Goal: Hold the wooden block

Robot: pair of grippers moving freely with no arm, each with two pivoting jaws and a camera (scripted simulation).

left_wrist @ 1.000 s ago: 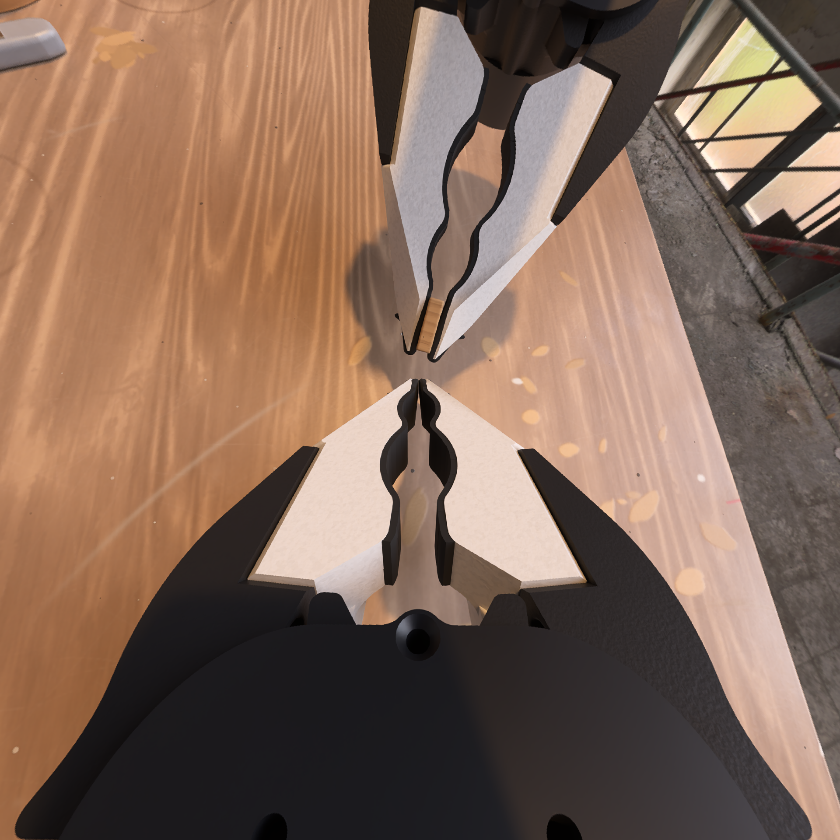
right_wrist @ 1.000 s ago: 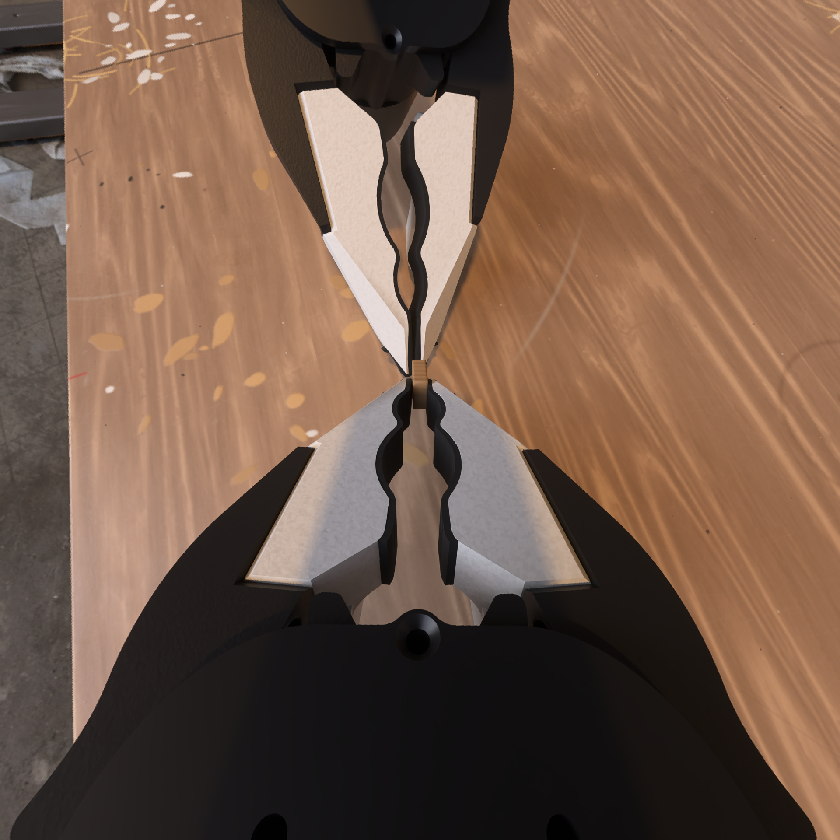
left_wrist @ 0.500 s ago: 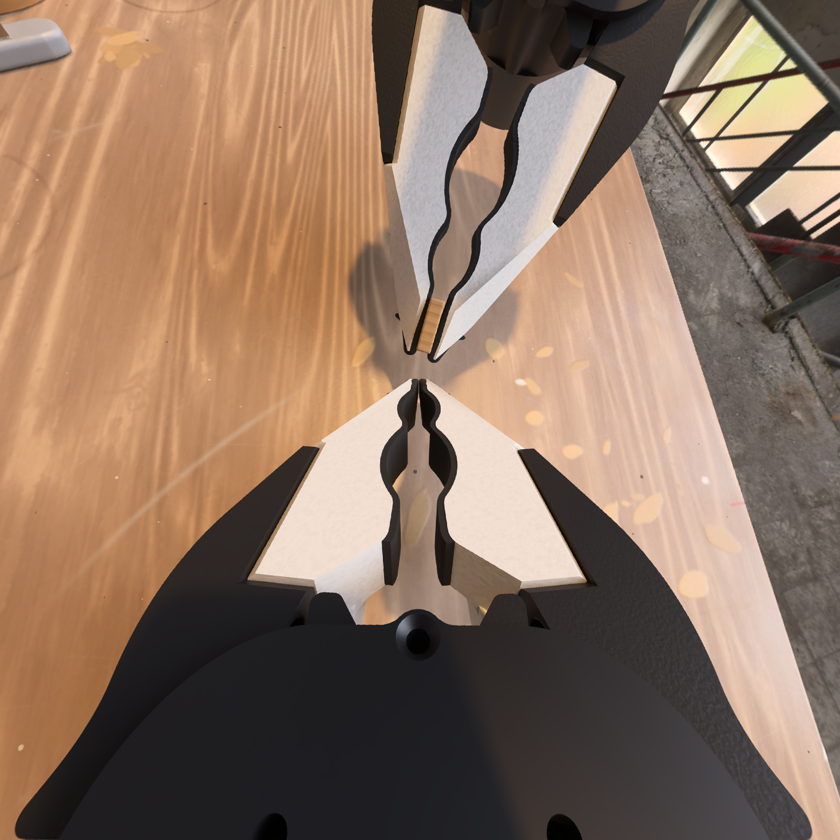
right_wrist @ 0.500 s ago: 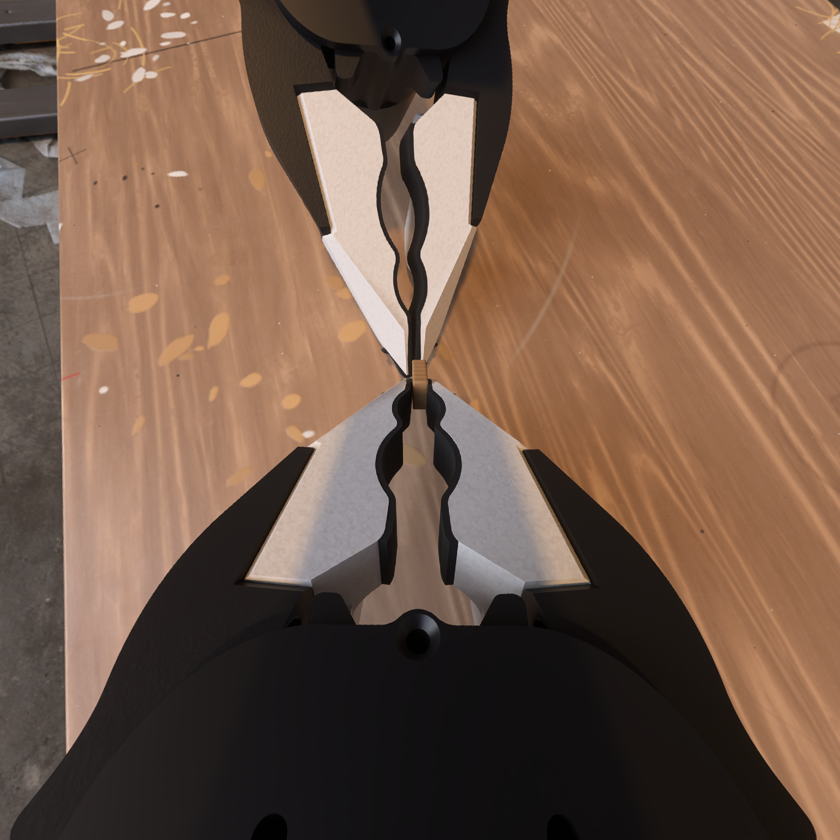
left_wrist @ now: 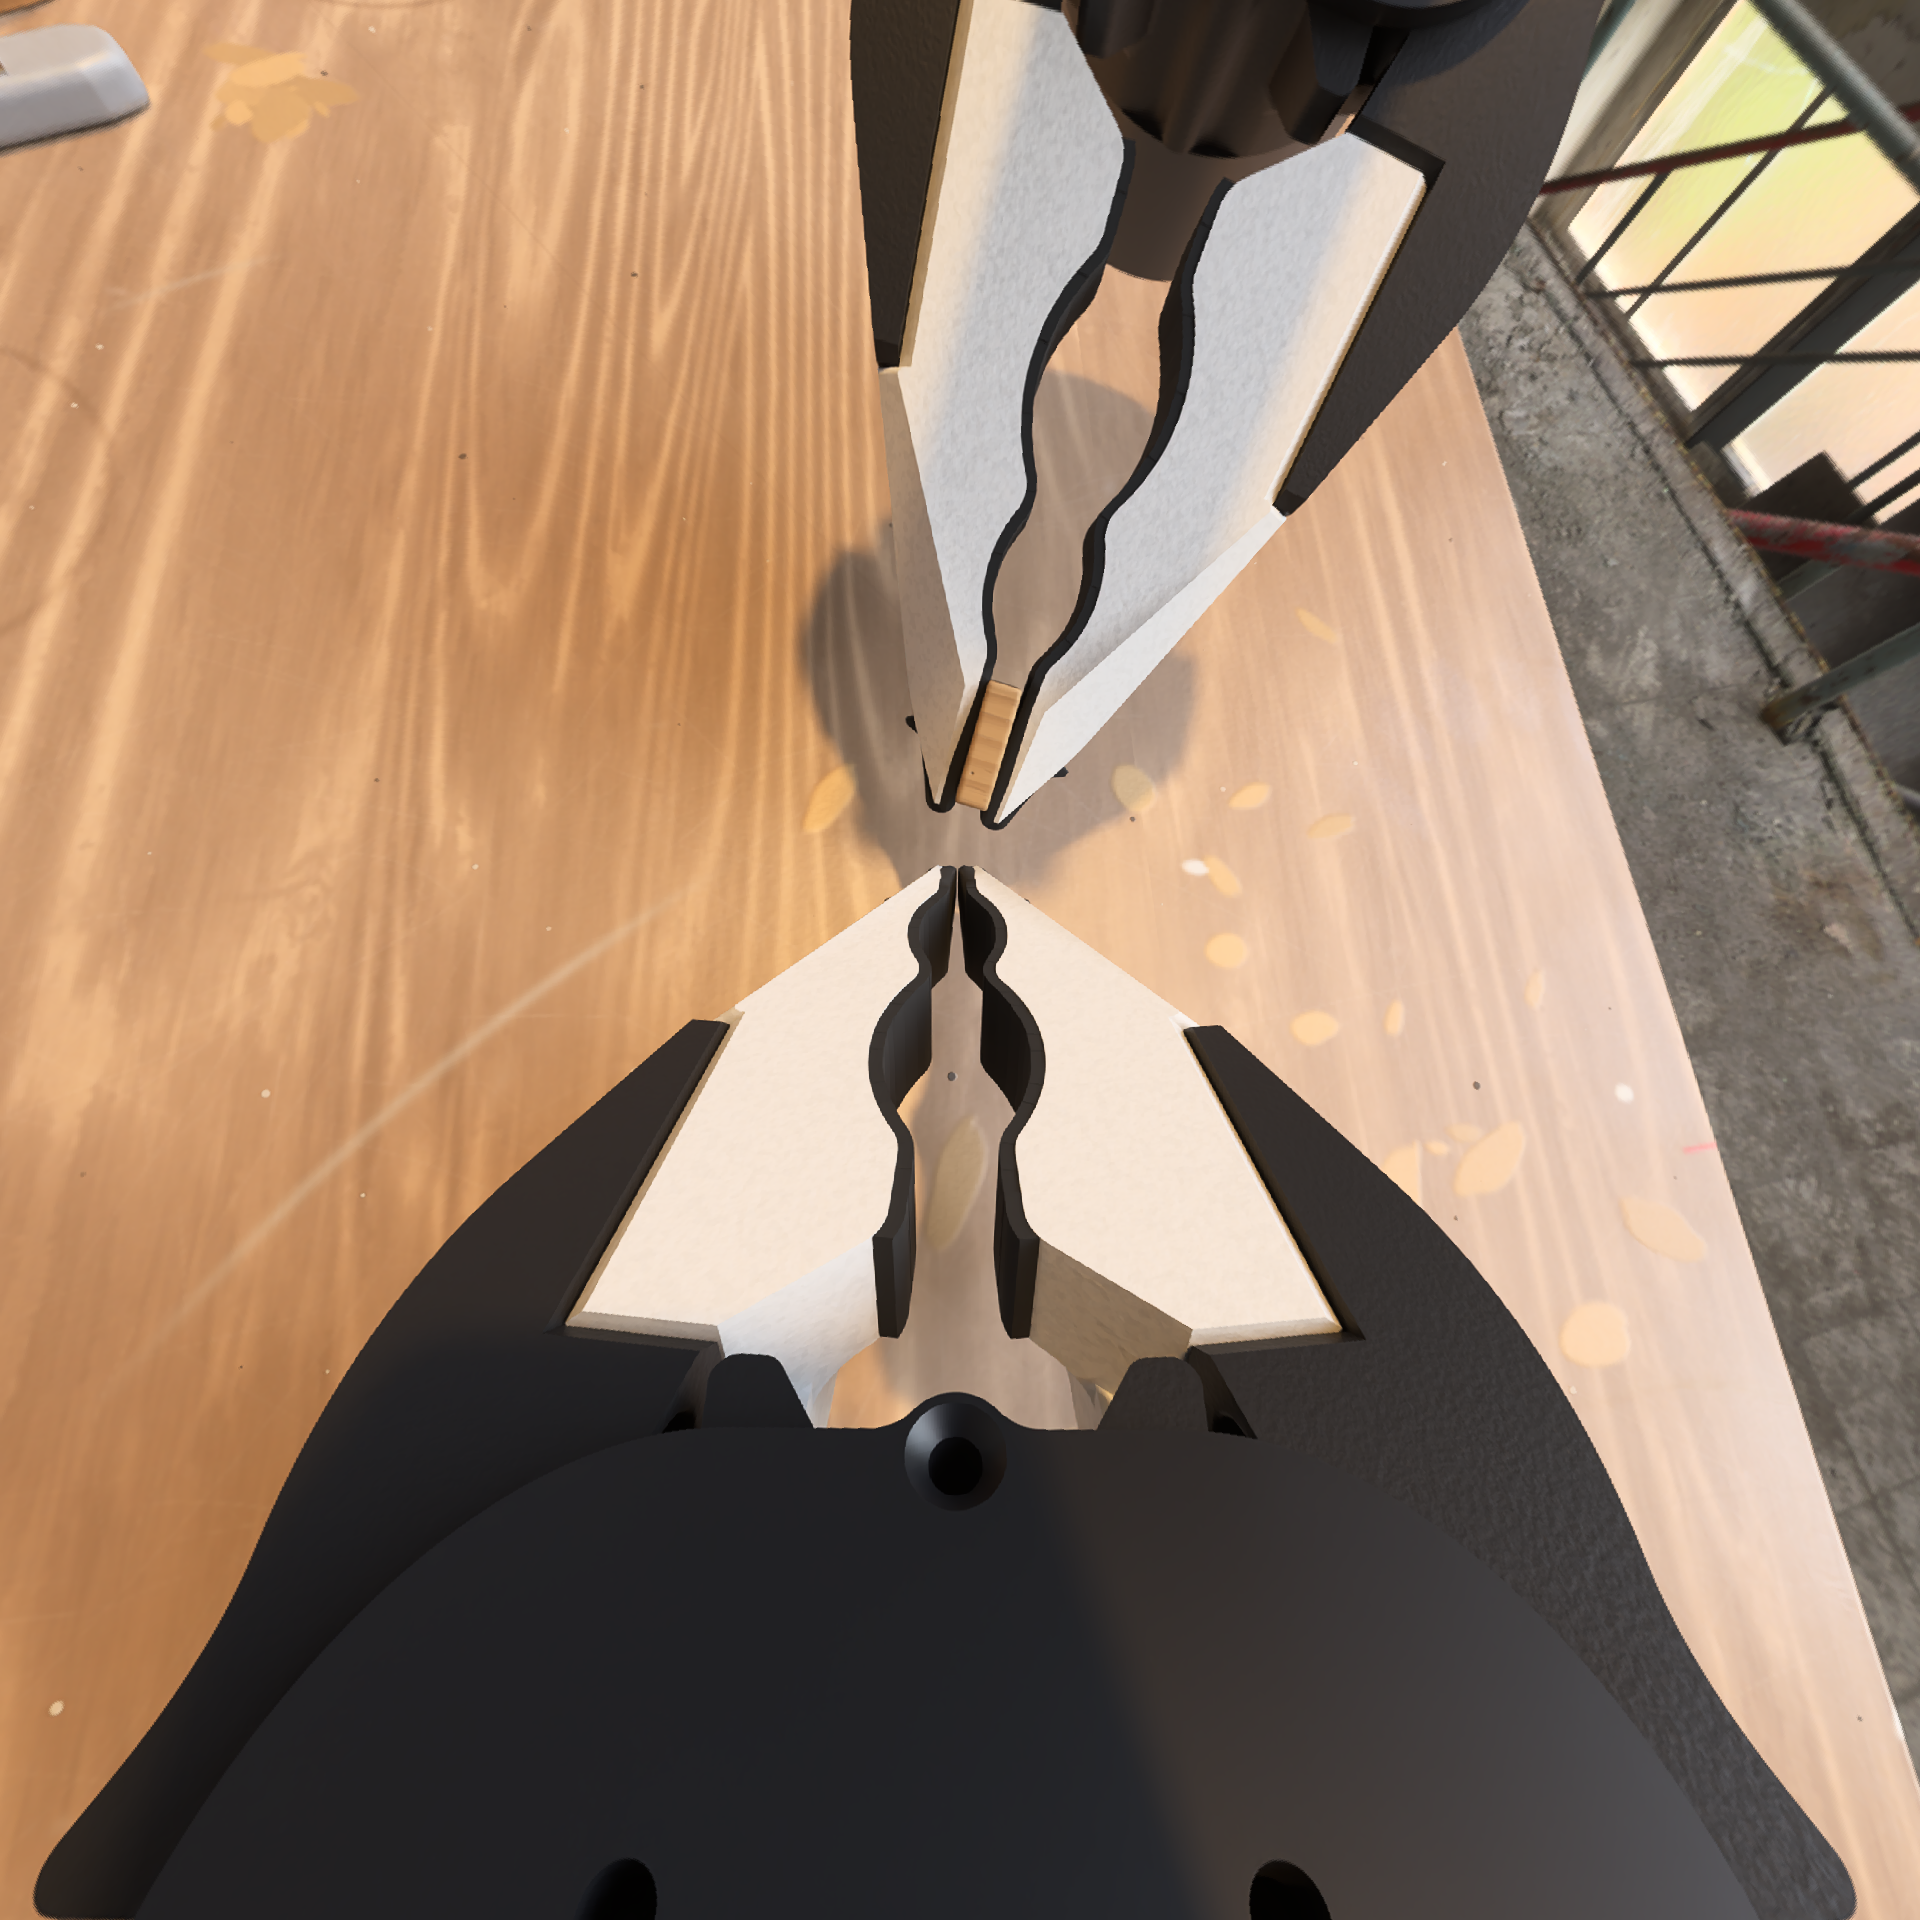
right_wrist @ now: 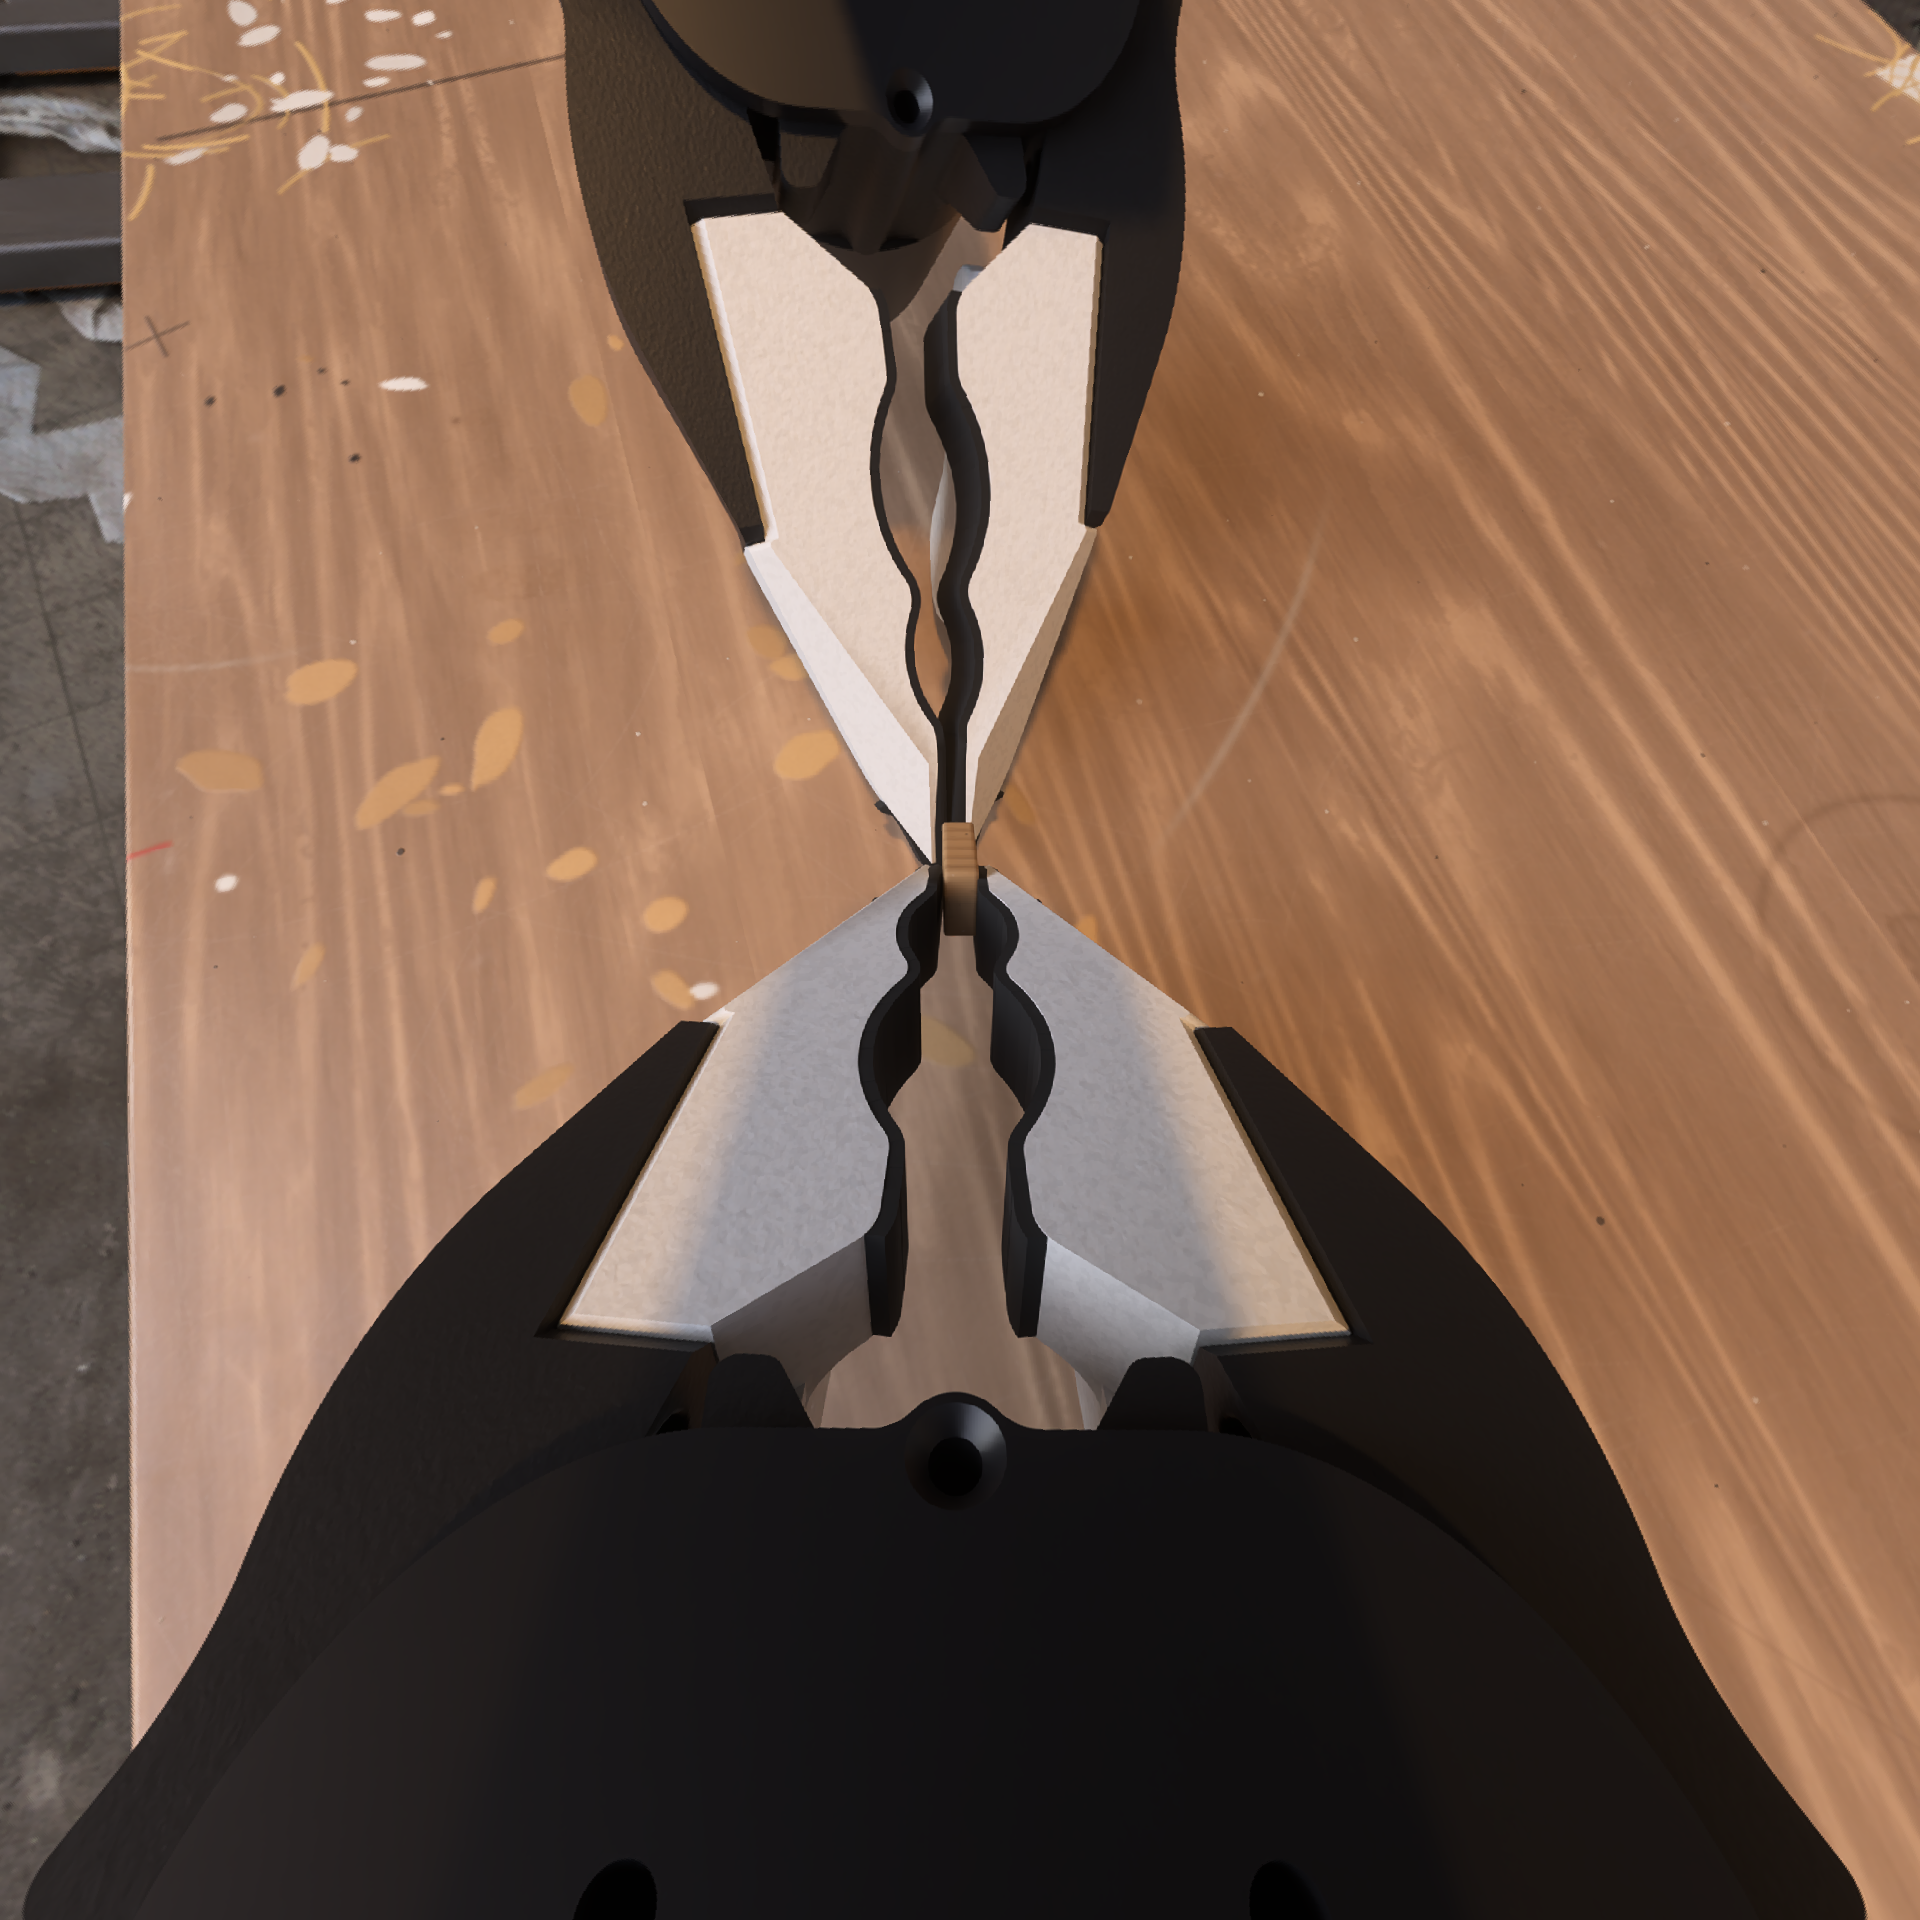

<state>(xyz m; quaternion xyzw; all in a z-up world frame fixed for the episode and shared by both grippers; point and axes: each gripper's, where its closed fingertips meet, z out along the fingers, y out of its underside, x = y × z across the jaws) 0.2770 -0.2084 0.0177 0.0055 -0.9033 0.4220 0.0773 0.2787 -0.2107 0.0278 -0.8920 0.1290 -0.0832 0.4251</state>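
Mostly hidden, the wooden block (left_wrist: 984,746) sits clenched in the right gripper (right_wrist: 958,902) jaws above the counter (left_wrist: 416,520); facing it, the left gripper (left_wrist: 955,875) jaws are pressed together, empty.

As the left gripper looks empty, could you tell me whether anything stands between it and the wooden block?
Nothing visible does. The wooden block is pinched in the right gripper, and the left gripper faces it tip to tip across a small bare gap above the table. Its own jaws are shut, though.
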